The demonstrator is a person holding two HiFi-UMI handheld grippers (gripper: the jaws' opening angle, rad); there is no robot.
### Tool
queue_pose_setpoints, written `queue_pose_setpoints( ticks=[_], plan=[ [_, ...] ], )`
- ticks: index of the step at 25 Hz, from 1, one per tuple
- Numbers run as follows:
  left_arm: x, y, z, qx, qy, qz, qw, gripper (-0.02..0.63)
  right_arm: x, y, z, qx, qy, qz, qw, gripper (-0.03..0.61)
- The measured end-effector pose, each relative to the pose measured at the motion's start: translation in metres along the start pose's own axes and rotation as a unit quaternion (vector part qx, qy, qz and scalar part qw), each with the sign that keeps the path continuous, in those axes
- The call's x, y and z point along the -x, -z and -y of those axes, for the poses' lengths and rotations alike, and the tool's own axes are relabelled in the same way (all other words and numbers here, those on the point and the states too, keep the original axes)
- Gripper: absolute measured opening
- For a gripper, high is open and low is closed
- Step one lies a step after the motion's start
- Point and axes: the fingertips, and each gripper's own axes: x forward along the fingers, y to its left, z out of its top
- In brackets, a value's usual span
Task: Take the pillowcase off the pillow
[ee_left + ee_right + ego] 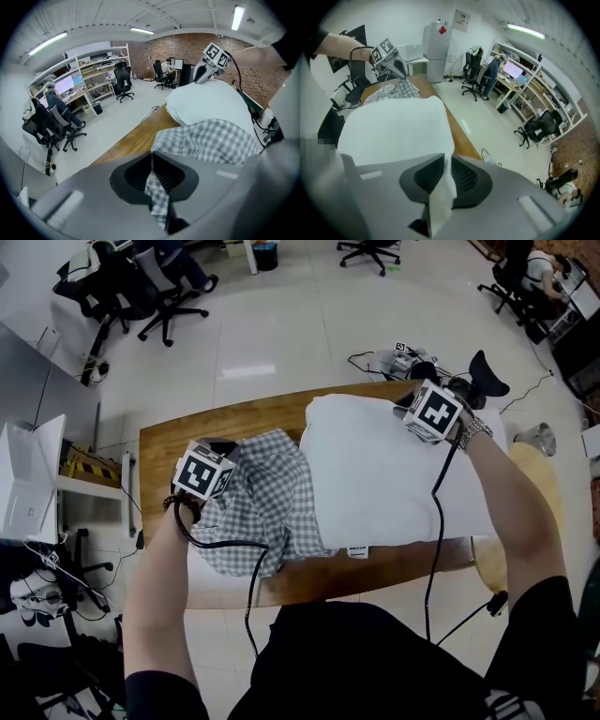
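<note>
Pillowcase (267,502) is mostly off, going by the head view. We see the checked cloth bunched on the left half of the wooden table (164,451), while the white pillow (394,474) lies bare on the right half. Their edges overlap in the middle, so we reckon the last bit of pillow may sit inside the opening, though we can't tell for sure. Our left gripper (208,470) is at the case's left end, and our right gripper (429,411) is at the pillow's far right corner.

Left gripper view: jaws clamped tight on a fold of the checked fabric.

Right gripper view: jaws pinching a white corner of the pillow.

What's left, we'd say, is one more pull apart to clear that overlap.
</note>
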Motion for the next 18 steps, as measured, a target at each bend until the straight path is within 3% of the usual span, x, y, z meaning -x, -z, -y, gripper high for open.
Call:
queue_pose_setpoints(
  ticks=[5, 18],
  plan=[
    [0.007, -0.004, 0.007, -0.014, -0.023, 0.015, 0.9995, 0.107, 0.019, -0.007, 0.000, 0.001, 0.036, 0.037, 0.999, 0.109],
    [0.028, 0.008, 0.077, -0.038, -0.026, 0.023, 0.9987, 0.126, 0.063, 0.005, -0.078, 0.017, 0.038, 0.078, 0.996, 0.124]
  ],
)
